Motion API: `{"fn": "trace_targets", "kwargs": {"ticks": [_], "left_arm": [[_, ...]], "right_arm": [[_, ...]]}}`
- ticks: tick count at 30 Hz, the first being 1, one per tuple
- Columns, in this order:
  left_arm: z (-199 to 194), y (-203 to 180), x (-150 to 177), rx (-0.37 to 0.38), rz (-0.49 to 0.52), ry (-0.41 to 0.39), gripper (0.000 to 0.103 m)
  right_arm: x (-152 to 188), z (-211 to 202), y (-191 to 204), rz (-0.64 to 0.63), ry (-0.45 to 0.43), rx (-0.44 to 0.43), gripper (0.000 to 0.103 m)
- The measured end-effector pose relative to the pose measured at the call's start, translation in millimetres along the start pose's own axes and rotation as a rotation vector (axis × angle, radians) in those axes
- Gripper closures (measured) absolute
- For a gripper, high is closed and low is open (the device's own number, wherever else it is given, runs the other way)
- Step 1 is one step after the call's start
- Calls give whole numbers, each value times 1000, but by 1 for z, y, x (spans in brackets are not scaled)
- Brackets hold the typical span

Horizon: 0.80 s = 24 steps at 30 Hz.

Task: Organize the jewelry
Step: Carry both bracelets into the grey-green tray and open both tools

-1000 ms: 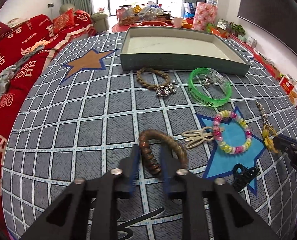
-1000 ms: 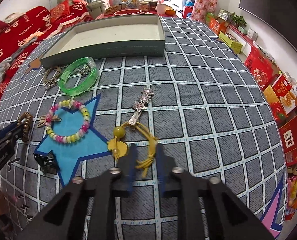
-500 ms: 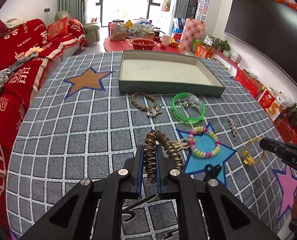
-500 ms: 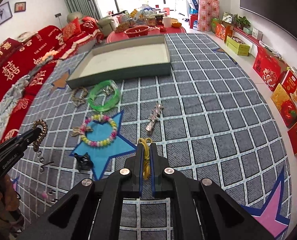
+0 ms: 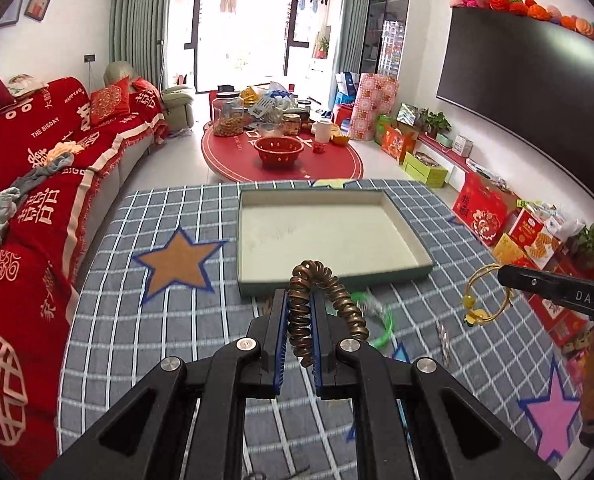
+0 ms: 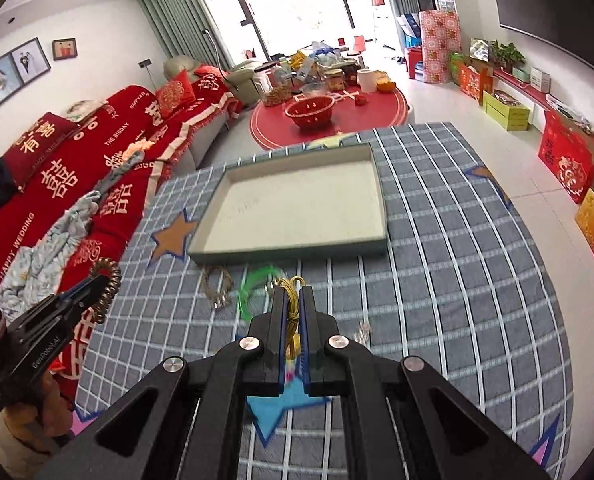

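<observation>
On the left, the left hand-held gripper (image 5: 299, 332) is clamped on a brown coiled bracelet (image 5: 329, 304), which arches out from between its blue pads and hangs clear of the bench (image 5: 109, 320), above the near wall of the tray. Ahead of it, toward the far edge of the bench, the shallow grey-green tray (image 5: 413, 276) stands with its pale floor bare: nothing has been put inside so far. Just in front of the tray's near wall, several pieces lie on the checked cloth. A woven bracelet with a metal charm (image 6: 217, 286) sits left of a green bangle (image 6: 257, 284), both blurred. A small silver piece (image 5: 443, 338) lies further toward the right edge, too smeared to name. More may lie under the grippers, out of sight.

On the right, the right hand-held gripper (image 6: 293, 324) is pinched tight on a yellow cord bracelet (image 5: 487, 296); the left camera shows its loop and yellow bead dangling from the fingertips, off the cloth.

As for progress, the sorting looks to be at its start. Two pieces are lifted and none is delivered; both presumably go into the tray. At least three more items are left on the bench to collect.
</observation>
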<state>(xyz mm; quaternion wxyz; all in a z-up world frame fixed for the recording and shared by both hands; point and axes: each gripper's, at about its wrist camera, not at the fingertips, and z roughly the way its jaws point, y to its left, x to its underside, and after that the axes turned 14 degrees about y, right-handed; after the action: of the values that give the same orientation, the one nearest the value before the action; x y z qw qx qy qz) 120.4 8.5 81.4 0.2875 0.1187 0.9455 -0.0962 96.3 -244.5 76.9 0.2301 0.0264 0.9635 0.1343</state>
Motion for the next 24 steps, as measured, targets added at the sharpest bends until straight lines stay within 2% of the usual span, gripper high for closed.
{"fn": "trace_targets", "kwargs": {"ticks": [7, 11, 18, 24], "left_arm": [[41, 6, -66, -61, -5, 1, 80], [83, 9, -99, -82, 1, 25, 80], [161, 14, -114, -89, -34, 111, 80], [206, 9, -109, -112, -21, 168, 80]], "right_arm": [[-71, 21, -7, 38, 12, -62, 97], [-109, 54, -19, 91, 37, -113, 97], [-140, 125, -37, 152, 99, -140, 97], [-145, 175, -57, 172, 148, -85, 97]]}}
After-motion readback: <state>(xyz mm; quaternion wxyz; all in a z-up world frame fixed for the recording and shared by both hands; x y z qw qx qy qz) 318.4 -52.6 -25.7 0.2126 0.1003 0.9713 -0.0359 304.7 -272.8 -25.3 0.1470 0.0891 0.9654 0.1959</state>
